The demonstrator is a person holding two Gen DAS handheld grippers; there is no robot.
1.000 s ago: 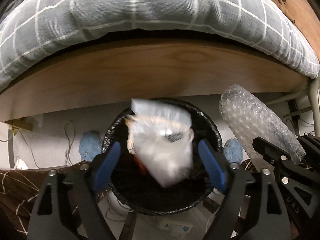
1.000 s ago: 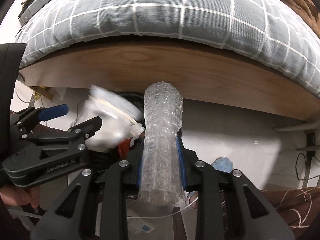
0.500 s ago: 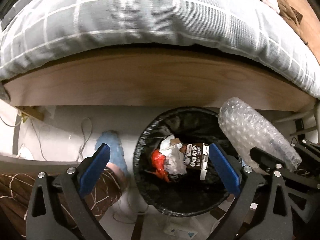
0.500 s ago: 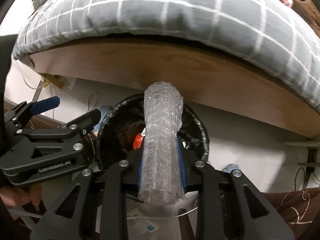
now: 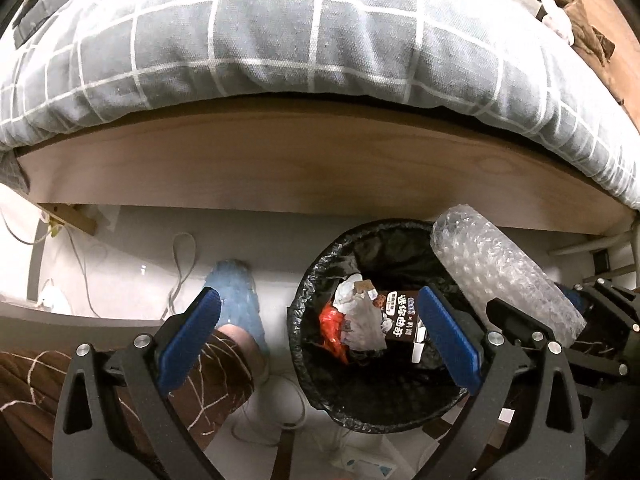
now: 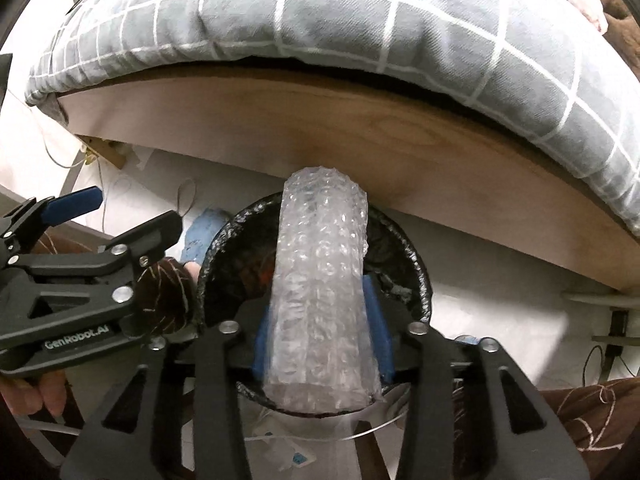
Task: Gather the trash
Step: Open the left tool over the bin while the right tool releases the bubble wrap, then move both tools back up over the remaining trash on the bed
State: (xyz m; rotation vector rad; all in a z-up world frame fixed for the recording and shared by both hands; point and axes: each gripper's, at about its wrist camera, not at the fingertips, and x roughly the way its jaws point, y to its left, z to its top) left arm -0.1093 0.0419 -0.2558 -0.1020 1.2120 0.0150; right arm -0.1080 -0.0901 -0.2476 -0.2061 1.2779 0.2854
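- Currently, bubble wrap roll [image 6: 320, 292] stands between the right tool [image 6: 320, 344] pads above the bin [image 6: 416, 276]; jaws opening.
- Left tool [image 5: 316, 340] is wide open, empty.
- Bin, holding wrappers, sits beside the bed [image 5: 280, 60].

From the right wrist, the bubble wrap roll [image 6: 320, 296] covers most of the bin's [image 6: 416, 264] inside, so we cannot make out the trash there. We cannot tell whether the opening right tool's [image 6: 320, 336] blue pads [image 6: 376, 328] press the roll. In the left wrist view the left tool's [image 5: 316, 336] handles are cut by the bottom edge, and the carton's [image 5: 400, 316] print is too small for us to read.
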